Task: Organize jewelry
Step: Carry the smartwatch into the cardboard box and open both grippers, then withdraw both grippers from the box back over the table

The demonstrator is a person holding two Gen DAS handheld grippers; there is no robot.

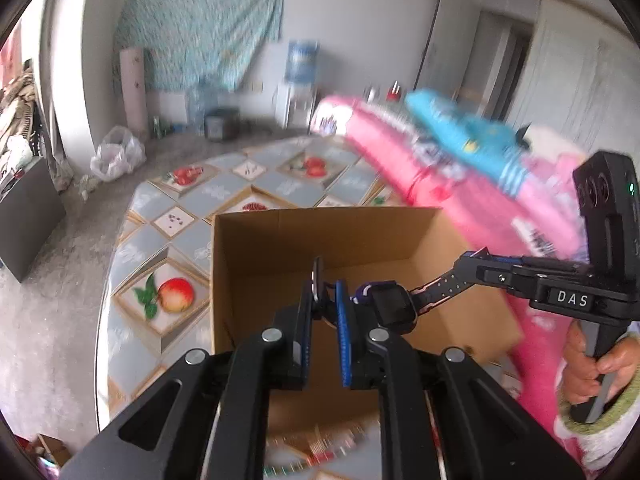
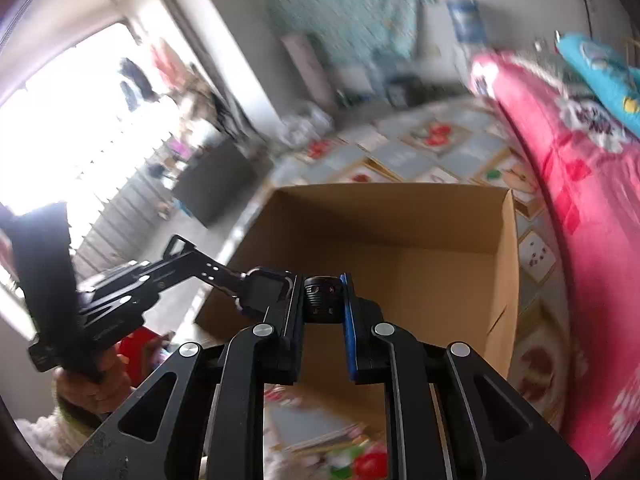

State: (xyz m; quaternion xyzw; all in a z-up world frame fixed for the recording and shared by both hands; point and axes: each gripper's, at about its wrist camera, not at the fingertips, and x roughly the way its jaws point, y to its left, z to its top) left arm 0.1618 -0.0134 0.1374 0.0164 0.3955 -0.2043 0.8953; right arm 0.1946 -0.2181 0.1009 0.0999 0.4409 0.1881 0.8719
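Note:
A black smartwatch point(image 1: 394, 308) with a square face hangs stretched between my two grippers above an open cardboard box point(image 1: 256, 264). My left gripper point(image 1: 324, 308) is shut on the buckle end of its strap. My right gripper point(image 1: 426, 300) reaches in from the right and pinches the other strap end. In the right wrist view, my right gripper point(image 2: 324, 302) is shut on the ribbed black strap point(image 2: 323, 300). The watch face point(image 2: 266, 292) sits just to its left, with my left gripper point(image 2: 240, 280) beyond it. The box point(image 2: 400, 220) looks bare inside.
The box stands on a table point(image 1: 168, 232) covered with a fruit-patterned cloth. A pink blanket point(image 1: 400, 152) with a blue garment point(image 1: 460, 128) on top is piled along the right side. A person's hand point(image 1: 588, 364) grips the right handle. A white plastic bag point(image 1: 116, 152) lies on the floor.

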